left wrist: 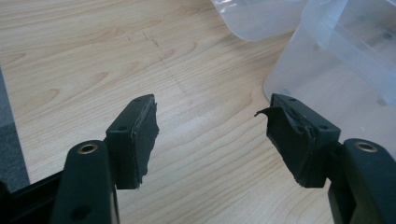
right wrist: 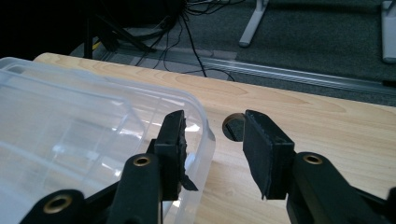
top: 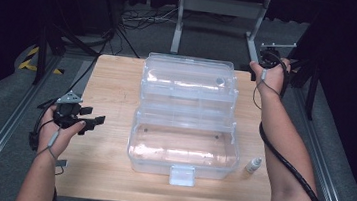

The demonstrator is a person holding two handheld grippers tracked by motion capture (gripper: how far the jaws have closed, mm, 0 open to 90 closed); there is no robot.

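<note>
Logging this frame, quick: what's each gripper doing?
Left gripper: open, nothing between the jaws.
Right gripper: open, holding nothing, beside the clear box lid's edge.

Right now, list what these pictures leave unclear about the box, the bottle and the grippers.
- Box: in the high view glare on the clear walls blurs what lies inside; both gripper views cut it off at the frame edge.
- Bottle: high view, too small to read a label.
- Right gripper: high view, the hand covers the jaws; the right gripper view shows them apart, gripping nothing.
- Left gripper: open, empty.
</note>
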